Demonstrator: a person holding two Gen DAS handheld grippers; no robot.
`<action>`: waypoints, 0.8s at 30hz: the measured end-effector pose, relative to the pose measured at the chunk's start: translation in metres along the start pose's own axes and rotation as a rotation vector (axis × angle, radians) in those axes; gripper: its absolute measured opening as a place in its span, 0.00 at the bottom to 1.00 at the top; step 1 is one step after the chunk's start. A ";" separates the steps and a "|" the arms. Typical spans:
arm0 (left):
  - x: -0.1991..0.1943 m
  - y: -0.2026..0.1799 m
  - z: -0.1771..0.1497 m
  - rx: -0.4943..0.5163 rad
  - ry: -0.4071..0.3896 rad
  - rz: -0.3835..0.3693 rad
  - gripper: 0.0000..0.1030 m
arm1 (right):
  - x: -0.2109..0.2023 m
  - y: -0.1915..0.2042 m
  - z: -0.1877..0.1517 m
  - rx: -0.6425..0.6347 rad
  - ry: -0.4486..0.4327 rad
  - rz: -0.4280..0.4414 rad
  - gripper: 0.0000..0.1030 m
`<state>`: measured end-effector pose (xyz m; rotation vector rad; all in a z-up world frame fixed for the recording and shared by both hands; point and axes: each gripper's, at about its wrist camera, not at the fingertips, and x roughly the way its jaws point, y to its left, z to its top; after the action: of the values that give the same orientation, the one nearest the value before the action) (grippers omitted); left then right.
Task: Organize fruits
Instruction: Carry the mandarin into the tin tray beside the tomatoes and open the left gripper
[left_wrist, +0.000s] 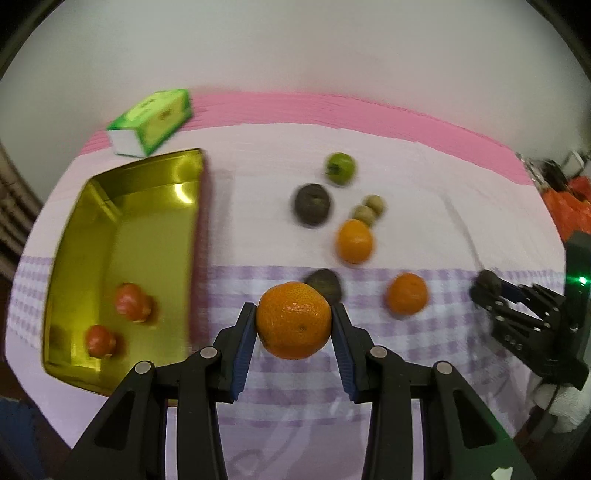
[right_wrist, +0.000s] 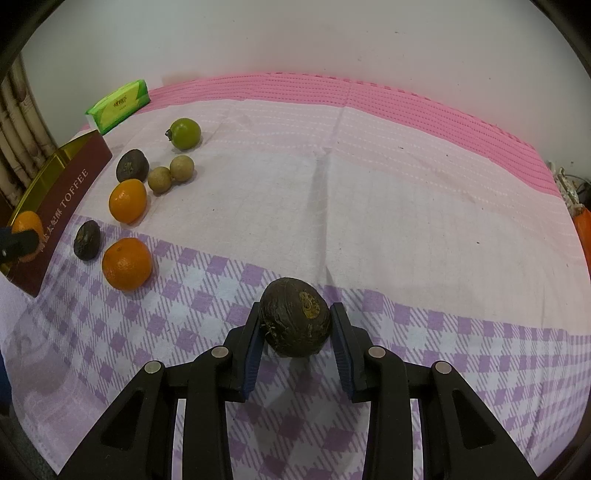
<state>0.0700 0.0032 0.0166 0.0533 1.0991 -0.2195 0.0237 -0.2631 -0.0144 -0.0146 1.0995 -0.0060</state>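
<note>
The gold tin (left_wrist: 122, 236), holding two red fruits, lies left of the left tongs (left_wrist: 294, 325), which grasp an orange (left_wrist: 293, 325) lifted off the table. Further right, the right tongs (right_wrist: 295, 323) clench a dark brown fruit (right_wrist: 295, 321), well apart from the tin.

We count three oranges (left_wrist: 293, 325) (left_wrist: 354, 241) (left_wrist: 407, 293), three dark round fruits (right_wrist: 294, 317) (right_wrist: 132, 165) (right_wrist: 87, 240), two small tan fruits (right_wrist: 159, 179) (right_wrist: 181, 168), one green fruit (right_wrist: 184, 133), two red-orange fruits (left_wrist: 131, 302) (left_wrist: 99, 340), one gold tin (left_wrist: 177, 173) and one green tissue pack (right_wrist: 118, 105).
</note>
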 end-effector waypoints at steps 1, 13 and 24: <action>-0.001 0.007 0.001 -0.008 -0.001 0.012 0.35 | 0.000 0.000 0.000 0.001 0.000 0.000 0.35; -0.009 0.082 0.002 -0.112 -0.021 0.081 0.35 | 0.000 0.001 0.000 0.001 -0.002 -0.005 0.35; -0.001 0.130 -0.004 -0.179 -0.003 0.172 0.35 | 0.002 0.000 0.001 0.000 -0.004 -0.007 0.35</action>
<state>0.0919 0.1311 0.0071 -0.0120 1.1012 0.0333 0.0258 -0.2633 -0.0154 -0.0189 1.0955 -0.0124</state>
